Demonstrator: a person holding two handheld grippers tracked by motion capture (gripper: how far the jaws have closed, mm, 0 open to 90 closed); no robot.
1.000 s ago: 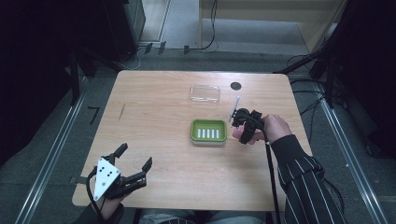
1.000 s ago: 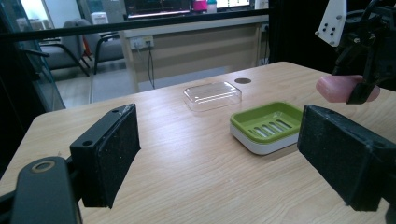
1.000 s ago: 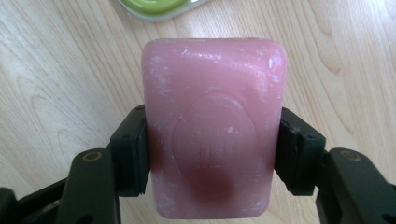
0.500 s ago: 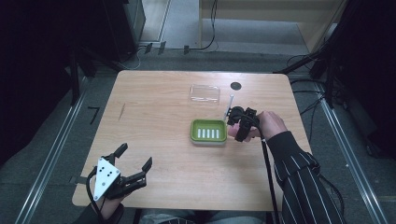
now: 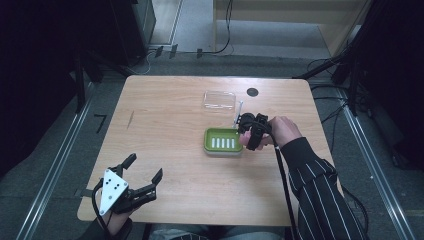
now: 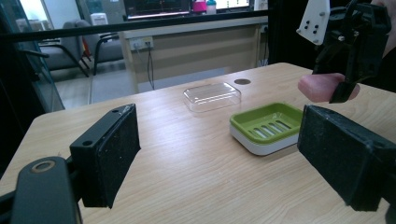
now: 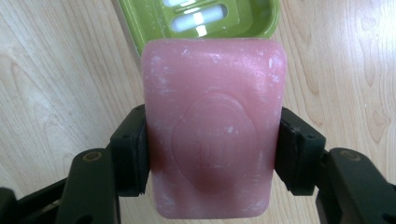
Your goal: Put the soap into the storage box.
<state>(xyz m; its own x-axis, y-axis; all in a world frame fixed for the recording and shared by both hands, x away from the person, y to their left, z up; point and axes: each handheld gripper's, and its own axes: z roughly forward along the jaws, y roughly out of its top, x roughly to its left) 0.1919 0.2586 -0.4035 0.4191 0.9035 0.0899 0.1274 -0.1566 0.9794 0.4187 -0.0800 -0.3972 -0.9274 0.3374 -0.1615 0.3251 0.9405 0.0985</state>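
A pale wooden worktop [image 5: 170, 130] is standing on grey flooring in a dim room. The right tool [image 7: 212, 154] is pinching a pink soap bar [image 7: 212, 126], its embossed stamp unreadable, just beside the green soap dish [image 5: 223, 141]. The left tool [image 5: 145, 176] is resting spread wide.

Looks like a lab or recording room, not a home. Bare wooden table [image 5: 165, 135] on grey floor, metal rails [image 5: 57, 160] along both sides, cables [image 5: 225, 35] trailing at the far edge. Dark equipment racks [image 5: 130, 25] around. Beyond the table, seen from the left gripper view: a monitor [image 6: 156, 7], grey chairs [image 6: 70, 51], wall sockets [image 6: 142, 43].
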